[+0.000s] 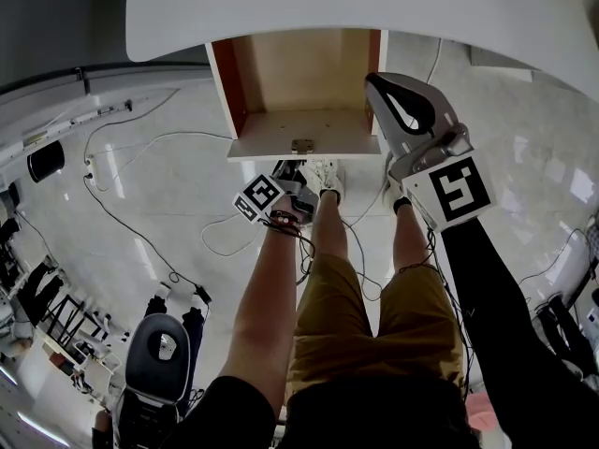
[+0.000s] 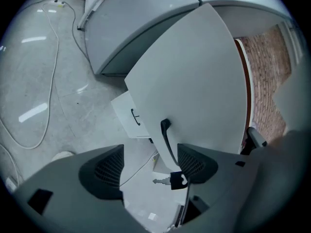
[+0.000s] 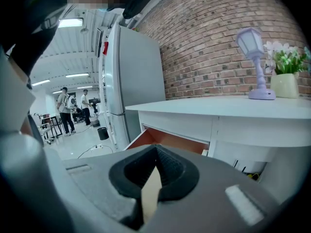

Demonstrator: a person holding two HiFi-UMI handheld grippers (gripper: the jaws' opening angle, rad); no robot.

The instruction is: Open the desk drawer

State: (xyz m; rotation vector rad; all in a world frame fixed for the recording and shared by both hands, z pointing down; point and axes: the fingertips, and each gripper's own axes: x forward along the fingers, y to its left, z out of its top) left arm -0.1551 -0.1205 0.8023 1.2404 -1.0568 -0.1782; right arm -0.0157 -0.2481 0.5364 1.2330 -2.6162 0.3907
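You had the drawer [image 1: 299, 101] pulled well out from under the surface [image 1: 374, 7], its handle [image 2: 165, 140] loose between your left hand-held gripper's [image 2: 149, 165] parted jaws, your right hand-held gripper [image 3: 151, 178] closed empty, so little seemed left.

Wooden drawer [image 1: 299, 73] interior, glossy floor [image 1: 524, 157], rough brick wall [image 3: 209, 38]

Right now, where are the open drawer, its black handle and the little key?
drawer [image 1: 299, 78]: head view, the wooden floor inside it.
handle [image 2: 168, 143]: left gripper view, middle of the black bar.
key [image 2: 178, 180]: left gripper view, its black head.
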